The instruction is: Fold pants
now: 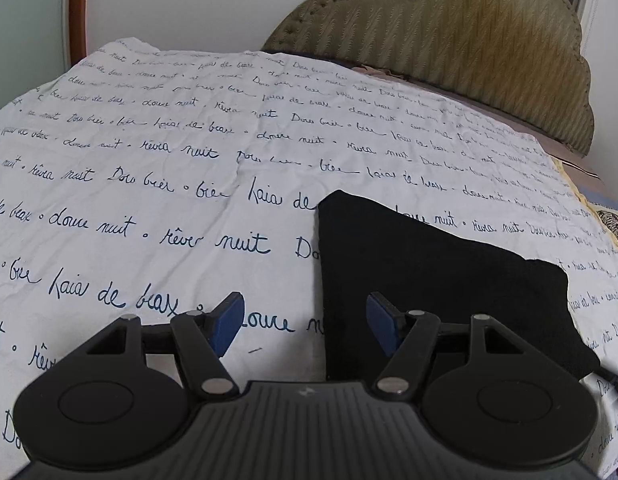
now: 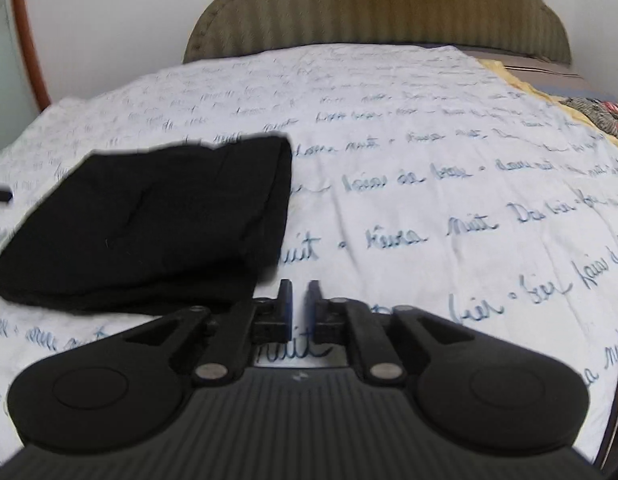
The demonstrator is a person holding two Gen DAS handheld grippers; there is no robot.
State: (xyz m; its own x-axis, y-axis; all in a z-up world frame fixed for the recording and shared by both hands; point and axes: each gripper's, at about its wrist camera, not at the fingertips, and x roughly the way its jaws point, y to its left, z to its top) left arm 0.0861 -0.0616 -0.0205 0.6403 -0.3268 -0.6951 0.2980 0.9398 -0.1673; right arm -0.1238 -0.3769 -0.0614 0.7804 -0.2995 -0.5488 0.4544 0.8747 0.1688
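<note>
- The left tool (image 1: 305, 320) is hovering over the bed with its jaws standing apart; nothing is lying between the blue pads (image 1: 229, 316).
- In the left wrist view, the right pad is sitting over the near left edge of the pants (image 1: 421, 280); whether it is touching the cloth cannot be told.
- The pants are lying folded into a compact black stack on the sheet (image 1: 149, 168), to the right of the left tool's centre line.
- The sheet is white, printed with blue handwriting, and is covering the bed up to the headboard (image 1: 449, 28).
- The headboard is padded, olive-coloured and scalloped along its top, and is standing against a pale wall.
- A patterned cover (image 1: 613, 224) is showing at the far right edge of the bed, beside the sheet.
- In the right wrist view, the pants (image 2: 149, 220) are lying to the left of the right tool (image 2: 299, 300), with their near right corner just beside its left finger.
- The right tool is nearly closed, with only a narrow gap showing between its pads, and it is gripping nothing.
- Bare sheet (image 2: 449, 200) is showing below and to the right of the right tool.
- This view is slightly blurred.
</note>
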